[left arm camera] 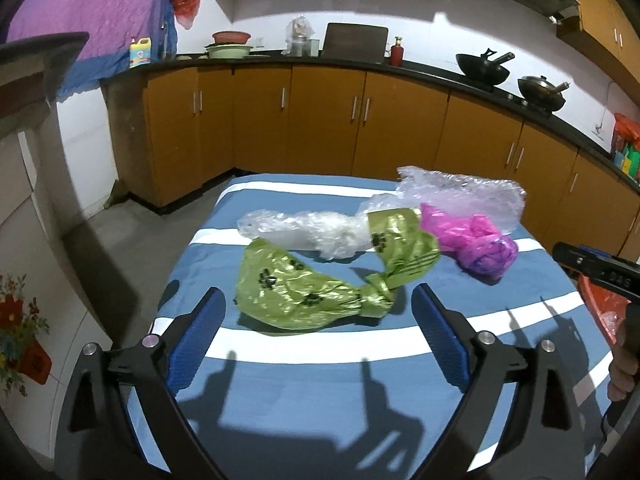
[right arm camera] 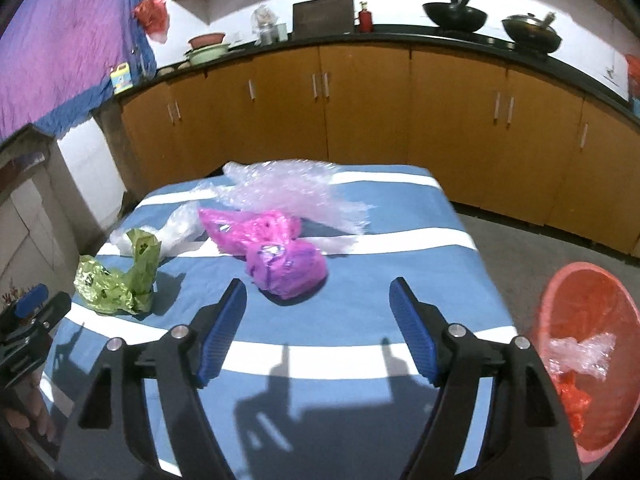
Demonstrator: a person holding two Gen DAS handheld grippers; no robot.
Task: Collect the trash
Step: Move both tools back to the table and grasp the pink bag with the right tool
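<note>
A knotted green plastic bag (left arm camera: 304,292) lies on the blue-and-white striped table (left arm camera: 320,392), just ahead of my open, empty left gripper (left arm camera: 318,300). Behind it lie a clear plastic bag (left arm camera: 308,232), a pink-purple bag (left arm camera: 476,244) and a crumpled bubble-wrap sheet (left arm camera: 460,192). In the right wrist view my right gripper (right arm camera: 318,294) is open and empty, just short of the pink-purple bag (right arm camera: 280,256). The green bag (right arm camera: 116,276) lies to its left, the bubble wrap (right arm camera: 288,192) behind. A red basin (right arm camera: 588,352) holding some trash sits below the table's right edge.
Brown kitchen cabinets (left arm camera: 320,120) with a black counter run behind the table, carrying woks (left arm camera: 484,68), bowls and bottles. A grey floor gap separates table and cabinets. A purple cloth (left arm camera: 100,12) hangs at upper left. The right gripper's body (left arm camera: 600,272) shows at the left view's right edge.
</note>
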